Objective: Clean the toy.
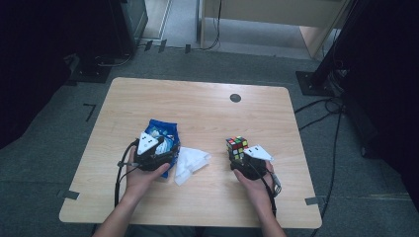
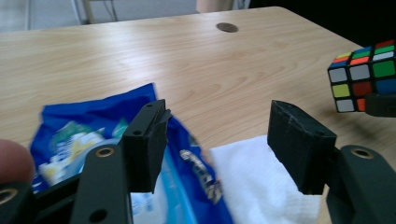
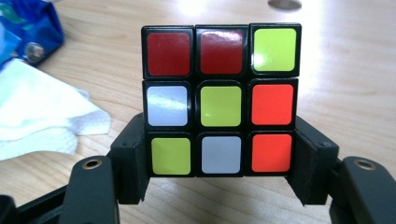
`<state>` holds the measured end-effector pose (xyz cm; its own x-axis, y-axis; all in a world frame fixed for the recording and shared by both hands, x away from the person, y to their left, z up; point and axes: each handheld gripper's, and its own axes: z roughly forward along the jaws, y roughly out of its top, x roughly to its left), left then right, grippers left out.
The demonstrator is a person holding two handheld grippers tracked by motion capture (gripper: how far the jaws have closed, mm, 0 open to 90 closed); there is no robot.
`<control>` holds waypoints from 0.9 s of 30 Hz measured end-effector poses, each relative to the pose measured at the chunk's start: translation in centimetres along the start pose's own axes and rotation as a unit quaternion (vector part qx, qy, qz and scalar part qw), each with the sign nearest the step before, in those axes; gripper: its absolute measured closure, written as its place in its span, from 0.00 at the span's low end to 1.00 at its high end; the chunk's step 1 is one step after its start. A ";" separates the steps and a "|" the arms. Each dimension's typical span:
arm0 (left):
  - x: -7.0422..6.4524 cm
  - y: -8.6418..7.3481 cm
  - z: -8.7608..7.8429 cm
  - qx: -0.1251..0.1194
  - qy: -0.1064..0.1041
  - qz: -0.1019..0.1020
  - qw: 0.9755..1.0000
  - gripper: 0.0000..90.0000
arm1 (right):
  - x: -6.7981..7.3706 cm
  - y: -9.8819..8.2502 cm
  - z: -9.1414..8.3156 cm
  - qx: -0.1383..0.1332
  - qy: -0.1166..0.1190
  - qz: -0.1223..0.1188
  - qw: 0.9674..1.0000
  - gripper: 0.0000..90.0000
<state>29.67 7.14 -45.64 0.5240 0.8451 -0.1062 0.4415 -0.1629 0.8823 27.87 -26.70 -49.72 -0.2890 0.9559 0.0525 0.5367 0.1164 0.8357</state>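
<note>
Right fingers (image 3: 219,186) clamped on multicoloured plastic puzzle cube (image 3: 219,98). Left fingers (image 2: 219,149) apart over blue crinkled foil snack bag (image 2: 93,126), contents unseen, beside white crumpled paper tissue (image 2: 252,182) on pale wooden counter (image 1: 207,108). Scrambled cube face plain from right gripper view.

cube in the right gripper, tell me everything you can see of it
The cube is a scrambled three-by-three puzzle, glossy stickers on black plastic. The face toward the right gripper's camera reads red, red, yellow; white, yellow, orange; yellow, white, orange. It sits upright, its bottom row clamped between the black jaws, over the table.
</note>
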 end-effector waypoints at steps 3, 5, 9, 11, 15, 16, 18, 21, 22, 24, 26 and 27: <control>1.1 -0.3 -0.6 -0.003 0.014 -0.010 1.000 0.37 | 0.0 0.2 0.7 0.012 -0.006 0.001 1.000 0.39; 1.7 -0.4 -1.0 -0.005 0.018 -0.018 1.000 0.37 | 0.1 0.2 1.0 0.014 -0.005 -0.002 1.000 0.39; 2.5 -0.5 -1.8 -0.012 0.029 -0.027 0.999 0.37 | 0.3 0.3 1.7 0.021 -0.010 -0.007 1.000 0.38; 2.8 -0.5 -2.0 -0.012 0.031 -0.030 0.999 0.37 | 0.2 0.4 1.9 0.017 -0.009 -0.006 1.000 0.39; 3.1 -0.6 -2.2 -0.013 0.034 -0.035 0.999 0.37 | 0.2 0.4 2.1 0.015 -0.013 -0.002 1.000 0.39; 3.2 -0.6 -2.2 -0.012 0.035 -0.034 0.999 0.37 | 0.2 0.4 2.2 0.013 -0.013 -0.002 1.000 0.39; 3.3 -0.6 -2.3 -0.014 0.035 -0.037 0.999 0.37 | 0.1 0.3 2.2 0.011 -0.016 -0.001 1.000 0.38; 3.5 -0.5 -2.4 -0.017 0.034 -0.042 0.998 0.37 | 0.1 0.1 2.2 -0.003 -0.018 -0.006 1.000 0.36; 3.6 -0.5 -2.5 -0.018 0.034 -0.043 0.998 0.36 | 0.2 0.0 2.2 -0.014 -0.023 -0.012 1.000 0.31; 3.8 -0.4 -2.6 -0.019 0.032 -0.047 0.998 0.36 | 0.2 0.0 2.0 -0.030 -0.019 -0.013 0.999 0.25; 4.1 -0.4 -2.7 -0.021 0.032 -0.048 0.998 0.35 | 0.0 0.2 1.6 -0.041 -0.008 -0.004 0.999 0.22; 4.2 -0.3 -2.8 -0.021 0.032 -0.049 0.998 0.34 | 0.0 0.4 1.3 -0.044 -0.008 0.002 0.999 0.21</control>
<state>29.66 12.16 -45.07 0.4315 0.8868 -0.1656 0.4567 -0.0564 0.8878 29.12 -26.35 -50.14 -0.2743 0.9605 0.0476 0.4654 0.0892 0.8806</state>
